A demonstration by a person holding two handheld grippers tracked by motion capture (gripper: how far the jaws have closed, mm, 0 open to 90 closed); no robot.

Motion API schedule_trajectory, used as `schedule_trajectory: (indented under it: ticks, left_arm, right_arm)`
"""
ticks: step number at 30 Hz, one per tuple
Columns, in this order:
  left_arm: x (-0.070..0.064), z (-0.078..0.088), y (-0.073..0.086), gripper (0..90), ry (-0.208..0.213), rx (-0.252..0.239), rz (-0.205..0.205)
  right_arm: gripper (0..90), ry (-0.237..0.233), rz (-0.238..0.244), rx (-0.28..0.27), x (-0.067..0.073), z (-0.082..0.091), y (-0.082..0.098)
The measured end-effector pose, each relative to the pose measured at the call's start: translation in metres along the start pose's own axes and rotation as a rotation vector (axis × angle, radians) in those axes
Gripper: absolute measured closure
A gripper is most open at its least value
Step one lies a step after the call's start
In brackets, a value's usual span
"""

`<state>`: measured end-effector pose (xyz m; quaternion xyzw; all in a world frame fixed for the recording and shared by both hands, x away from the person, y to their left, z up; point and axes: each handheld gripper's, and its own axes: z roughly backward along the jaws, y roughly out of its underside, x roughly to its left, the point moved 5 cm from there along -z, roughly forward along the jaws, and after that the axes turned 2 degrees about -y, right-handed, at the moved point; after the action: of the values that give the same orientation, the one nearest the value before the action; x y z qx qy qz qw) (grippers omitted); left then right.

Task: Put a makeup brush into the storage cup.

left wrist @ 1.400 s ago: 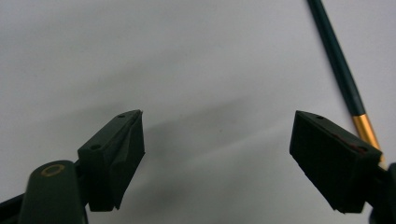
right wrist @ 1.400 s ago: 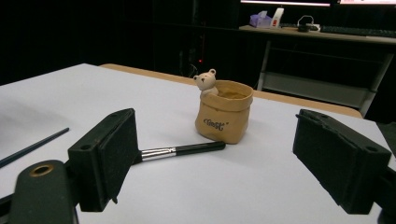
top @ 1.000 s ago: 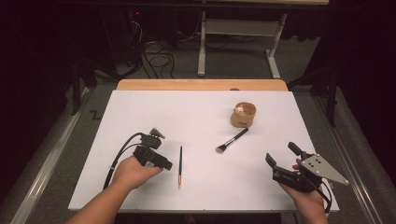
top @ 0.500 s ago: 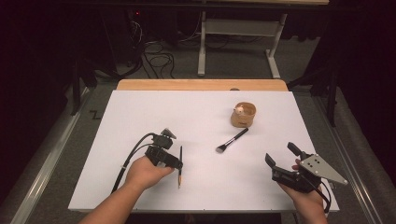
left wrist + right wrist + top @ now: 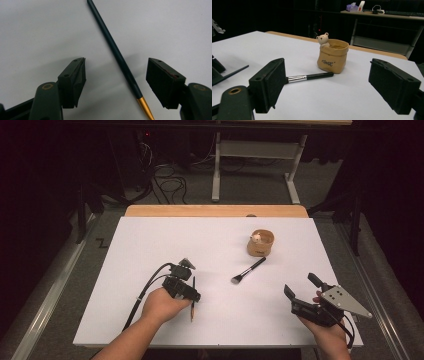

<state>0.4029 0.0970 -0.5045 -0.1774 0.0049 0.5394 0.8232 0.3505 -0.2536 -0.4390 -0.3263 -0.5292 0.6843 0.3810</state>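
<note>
Jaws of the left hand-held gripper (image 5: 116,75) are being closed around the thin dark pencil (image 5: 117,55), not yet touching; the right hand-held gripper (image 5: 325,85) is being held wide open, empty.

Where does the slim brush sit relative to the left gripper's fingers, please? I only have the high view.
Observer: In the left gripper view, the slim brush lies between the fingers of the left gripper. They have just been closing, and neither touches it yet.
Operator: Thank you. Is anything printed on the pouch?
Observer: Yes, the right gripper view shows dark lettering on the front of the tan pouch.
</note>
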Motion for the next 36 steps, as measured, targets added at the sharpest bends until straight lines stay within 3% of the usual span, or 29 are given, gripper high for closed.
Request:
schedule_trajectory:
  ticks: [9,22,26,36]
  left_arm:
    - [-0.009,-0.002,-0.003,36.0,-0.029,0.002,-0.027]
    - [-0.013,-0.003,-0.004,54.9,-0.109,0.004,-0.063]
    - [-0.016,-0.003,-0.002,61.8,-0.114,0.016,-0.08]
    - [-0.02,-0.003,0.002,68.7,-0.148,0.02,-0.102]
  right_arm:
    - [15.2,-0.001,-0.003,-0.001,0.0,-0.001,0.0]
    - [15.2,0.006,-0.007,-0.005,-0.002,0.001,-0.001]
    - [15.2,0.007,-0.006,-0.005,-0.002,0.001,-0.001]
    - [15.3,0.008,-0.007,-0.006,-0.003,0.001,-0.001]
